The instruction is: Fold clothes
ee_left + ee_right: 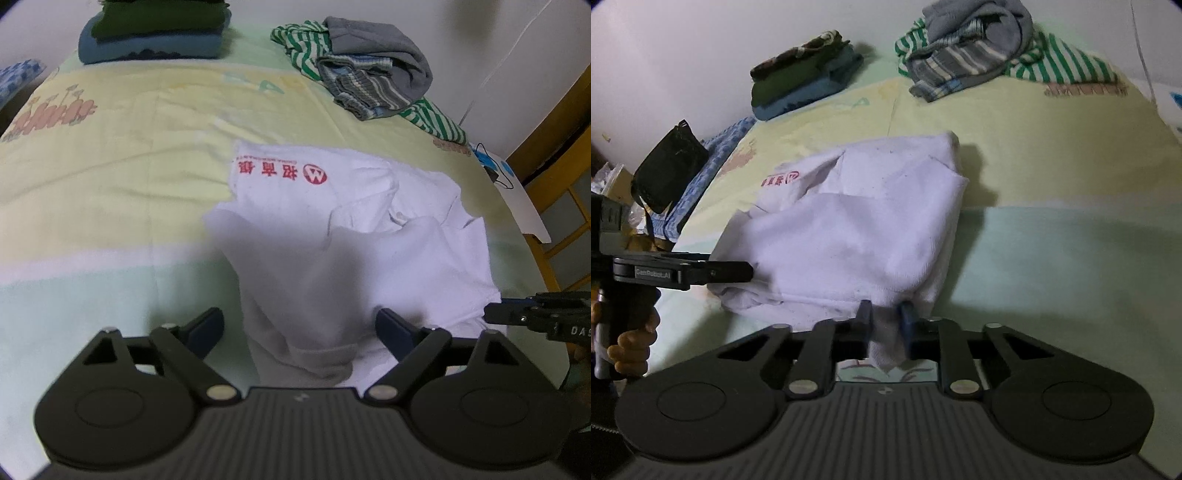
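1. We see the right gripper (885, 325) pinching the near hem of the crumpled white cotton T-shirt with red print (849, 236).
2. The shirt lies mid-bed on the pastel sheet (110, 184); the left gripper (299, 328) stands wide, empty.
3. Beyond lie a striped unfolded heap (369, 81) and a dark folded stack (155, 40).

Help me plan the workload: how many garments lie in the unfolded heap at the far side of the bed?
3 visible: a green-striped top underneath, a grey-striped piece in front, and a plain grey garment on top. More may be buried.

A bed (110, 177) in a pale yellow-and-green cartoon-print sheet fills the room's middle. Behind the bed rises a plain white wall (683, 48). Beside the bed's far corner stands yellow wooden furniture (565, 177).
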A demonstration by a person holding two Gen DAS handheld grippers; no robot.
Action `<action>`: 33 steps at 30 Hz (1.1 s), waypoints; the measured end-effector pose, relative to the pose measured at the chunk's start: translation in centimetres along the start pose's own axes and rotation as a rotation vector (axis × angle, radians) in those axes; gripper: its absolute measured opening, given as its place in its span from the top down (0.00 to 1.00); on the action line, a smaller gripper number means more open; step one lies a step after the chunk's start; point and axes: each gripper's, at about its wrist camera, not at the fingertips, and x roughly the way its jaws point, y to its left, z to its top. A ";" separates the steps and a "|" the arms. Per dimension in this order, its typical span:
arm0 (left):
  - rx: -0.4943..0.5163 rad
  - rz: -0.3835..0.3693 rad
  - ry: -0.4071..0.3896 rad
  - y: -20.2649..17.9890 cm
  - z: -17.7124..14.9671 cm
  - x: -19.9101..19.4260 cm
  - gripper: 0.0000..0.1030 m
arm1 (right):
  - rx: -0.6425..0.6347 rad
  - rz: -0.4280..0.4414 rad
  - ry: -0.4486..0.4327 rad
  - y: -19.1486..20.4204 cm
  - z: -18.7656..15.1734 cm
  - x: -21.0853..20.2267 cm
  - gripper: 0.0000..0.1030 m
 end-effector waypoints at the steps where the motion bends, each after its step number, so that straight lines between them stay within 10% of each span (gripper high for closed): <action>1: 0.008 0.000 -0.002 0.0 -0.1 -0.3 0.18 | -0.015 0.029 0.013 -0.1 0.0 -0.5 0.96; 8: 0.096 0.061 -0.026 -0.3 -0.5 -2.5 0.15 | -0.170 -0.012 0.098 0.5 -0.6 -0.3 0.96; 13: 0.191 0.040 -0.119 -2.2 0.2 -5.5 0.14 | -0.158 -0.011 -0.023 0.5 0.9 -2.5 0.65; 20: 0.264 -0.045 -0.057 -5.4 -0.5 -2.4 0.14 | -0.109 0.022 -0.121 0.9 3.6 -1.3 0.64; 33: 0.364 -0.043 0.018 -5.3 -2.9 -1.8 0.14 | -0.284 0.045 0.127 3.4 2.5 3.4 0.72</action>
